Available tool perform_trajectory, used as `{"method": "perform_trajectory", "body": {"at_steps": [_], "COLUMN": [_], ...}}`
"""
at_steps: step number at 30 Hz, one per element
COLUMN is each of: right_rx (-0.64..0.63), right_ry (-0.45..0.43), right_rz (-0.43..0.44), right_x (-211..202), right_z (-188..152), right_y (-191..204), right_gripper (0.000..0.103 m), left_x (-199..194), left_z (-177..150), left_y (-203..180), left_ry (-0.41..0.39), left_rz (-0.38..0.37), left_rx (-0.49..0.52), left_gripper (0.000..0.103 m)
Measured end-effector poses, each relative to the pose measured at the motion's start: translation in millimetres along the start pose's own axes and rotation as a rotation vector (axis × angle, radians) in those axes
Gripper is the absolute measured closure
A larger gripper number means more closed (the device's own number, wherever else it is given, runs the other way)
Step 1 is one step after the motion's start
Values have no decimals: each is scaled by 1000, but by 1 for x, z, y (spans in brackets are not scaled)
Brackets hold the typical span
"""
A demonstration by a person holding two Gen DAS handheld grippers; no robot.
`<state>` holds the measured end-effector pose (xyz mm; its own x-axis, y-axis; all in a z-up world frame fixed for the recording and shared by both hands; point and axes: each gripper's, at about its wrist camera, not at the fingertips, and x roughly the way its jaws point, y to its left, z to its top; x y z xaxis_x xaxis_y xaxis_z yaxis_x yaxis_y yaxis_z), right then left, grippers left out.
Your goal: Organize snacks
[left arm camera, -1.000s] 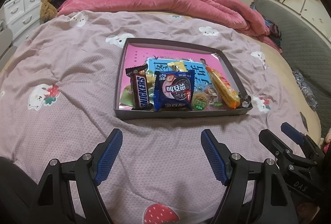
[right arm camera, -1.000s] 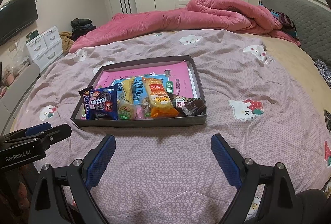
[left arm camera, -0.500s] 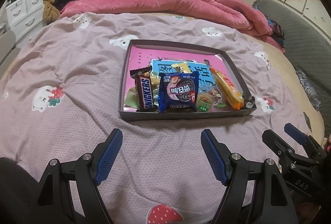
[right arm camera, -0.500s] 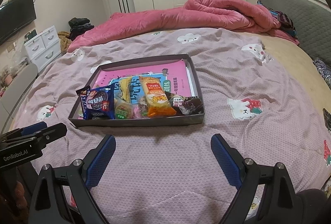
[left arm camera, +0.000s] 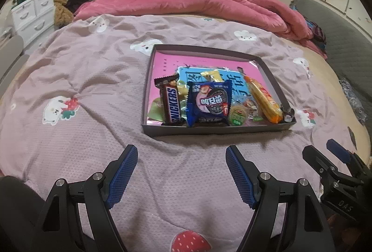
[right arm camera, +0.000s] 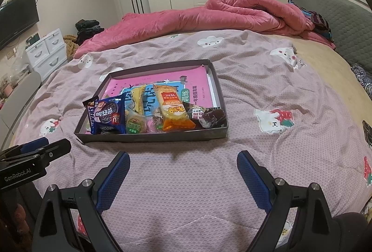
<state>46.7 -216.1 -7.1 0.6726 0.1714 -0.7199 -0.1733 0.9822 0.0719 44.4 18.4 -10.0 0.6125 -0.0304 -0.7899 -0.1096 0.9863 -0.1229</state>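
Blue ribbed pads line the left gripper (left arm camera: 181, 173) in the left wrist view, its fingers spread wide with nothing between them, hovering over the mauve bedspread (left arm camera: 93, 94) just short of the shallow grey box (left arm camera: 274, 84). All the snacks sit inside that box, crowded against its near wall: a Snickers bar (left arm camera: 171, 105) propped at the left, a blue cookie pack (left arm camera: 210, 103) beside it, a small round green-labelled cake (left arm camera: 237, 115), some small wrapped sweets, and a long orange wafer pack (left arm camera: 262, 99) running along the right. A pink and blue printed sheet (left arm camera: 167, 63) lines the bottom of the box and lies bare at the far end. The right gripper's body shows at the right edge of this view.

From the right wrist view, the right gripper (right arm camera: 183, 177) is likewise spread and empty, held over the bedspread in front of the box. Here a yellow wrapped bar (right arm camera: 137, 98) shows behind the cookie pack, and dark chocolate-coloured wrappers (right arm camera: 210, 116) fill the near right corner.

With every snack already in the box, this would fit either a jumble about to be sorted or a gathering just finished; the pictures do not settle which. Any further pick would call for a narrow, careful closing, since the packs overlap and lean on each other.
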Motion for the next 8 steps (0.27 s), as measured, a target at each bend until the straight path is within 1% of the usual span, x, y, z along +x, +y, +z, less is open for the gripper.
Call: {"method": "perform_trajectory", "body": {"at_steps": [1,5,8], "right_rx": [1,17,68], "right_ry": [1,-2,-12], "right_rz": [-1,-13,-13], "right_x": [0,4,9], "right_z": [0,3,10], "right_y": [0,-6,-23], "right_gripper": [7,5,1], "left_x": [1,4,8], "left_z": [0,4,12], "left_y": [1,10,25], "left_ry": [-1,-17,-25], "left_rz": [2,3,-1], "left_rx": [-4,-25,-60], "left_gripper": [24,24,24]}}
